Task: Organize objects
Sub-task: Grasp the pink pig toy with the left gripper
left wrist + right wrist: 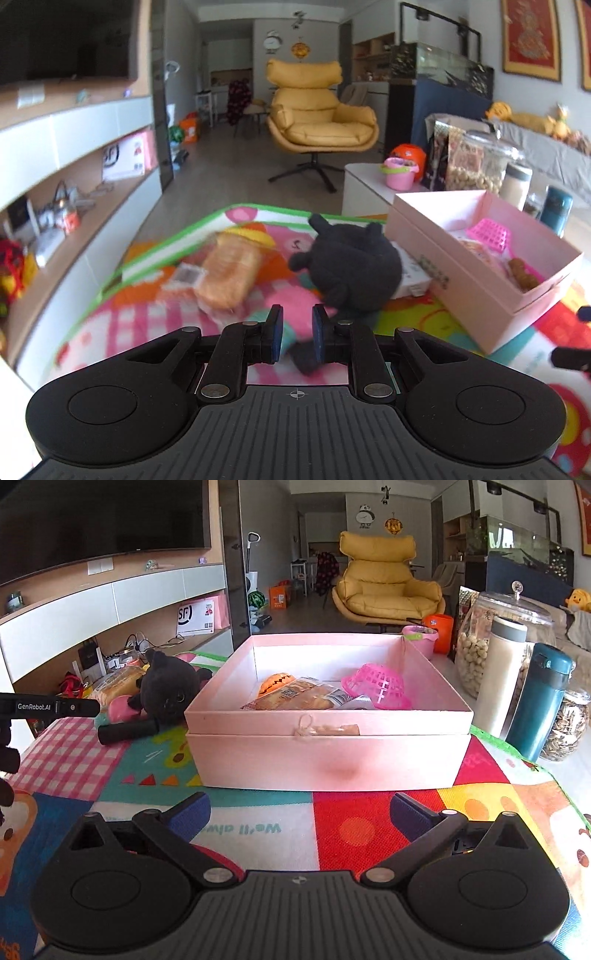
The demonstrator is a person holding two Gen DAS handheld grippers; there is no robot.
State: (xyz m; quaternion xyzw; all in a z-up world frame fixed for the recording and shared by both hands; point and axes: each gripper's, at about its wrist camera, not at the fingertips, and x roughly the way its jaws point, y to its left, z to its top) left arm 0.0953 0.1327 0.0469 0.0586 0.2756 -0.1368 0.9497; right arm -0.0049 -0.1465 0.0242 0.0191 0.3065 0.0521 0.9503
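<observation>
A black plush cat point(351, 262) lies on the colourful mat point(155, 317), left of the open pink box point(476, 266). Its tail point(304, 358) runs between the pads of my left gripper point(297, 328), whose jaws stand narrow around it; contact is unclear. A wrapped bread loaf point(229, 277) lies left of the cat. My right gripper point(299, 812) is open and empty, just in front of the pink box point(328, 760). The box holds packaged bread point(295, 698), an orange toy point(275, 683) and a pink basket point(376, 686). The cat also shows in the right wrist view point(168, 690).
A jar of snacks point(476, 642), a white bottle point(502, 675), a teal flask point(539, 701) and a seed jar point(565, 727) stand right of the box. A pink bucket point(400, 173) sits behind. A shelf unit point(74, 184) runs along the left.
</observation>
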